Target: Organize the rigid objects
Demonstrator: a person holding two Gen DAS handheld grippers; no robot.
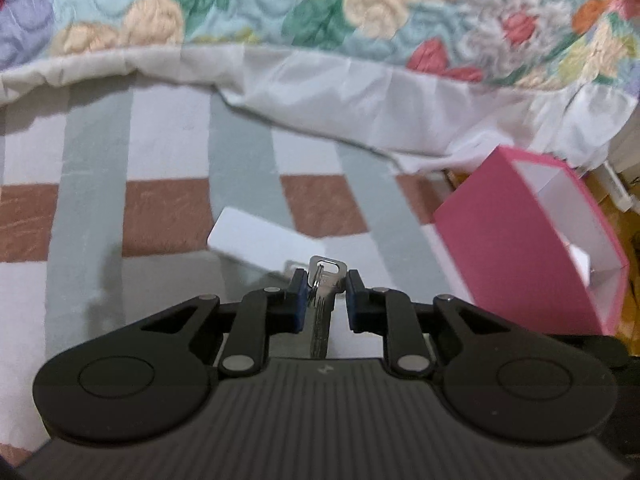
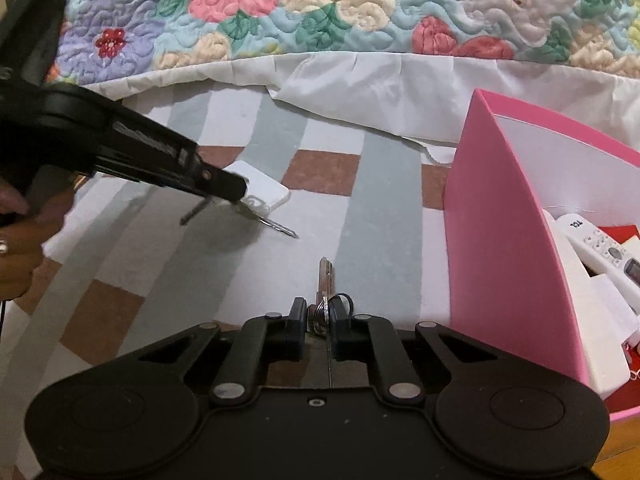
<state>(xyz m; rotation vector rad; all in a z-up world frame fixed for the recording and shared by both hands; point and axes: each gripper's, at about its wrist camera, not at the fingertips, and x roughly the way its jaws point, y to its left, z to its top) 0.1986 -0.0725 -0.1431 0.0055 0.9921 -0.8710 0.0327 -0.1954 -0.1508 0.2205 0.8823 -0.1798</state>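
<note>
1. The bed sheet (image 2: 384, 208), checked in grey, white and brown, carries everything; a flowered quilt (image 2: 320, 8) with a white border lies across its far side.
2. The pink box (image 2: 504, 248) stands on the sheet at the right, open at the top with white inner walls. In the right wrist view a white remote control (image 2: 600, 248) and other white items lie inside it. The left wrist view shows the same pink box (image 1: 516, 260) to the right of that gripper.
3. The left gripper (image 1: 325, 292) has its fingers drawn close on either side of a silver key (image 1: 325, 280), which stands between the blue pads; the left pad touches it, while a narrow gap shows at the right pad. From the right wrist view, the left gripper (image 2: 240, 194) hovers low over the sheet, with a key blade pointing out below its tip.
4. The right gripper (image 2: 318, 320) pinches a key ring (image 2: 320, 314) between its fingers, and a second key (image 2: 326, 276) points forward from them above the sheet, just left of the box.
5. A white card (image 1: 260, 240) lies flat on the sheet just ahead of the left gripper, well left of the box.
</note>
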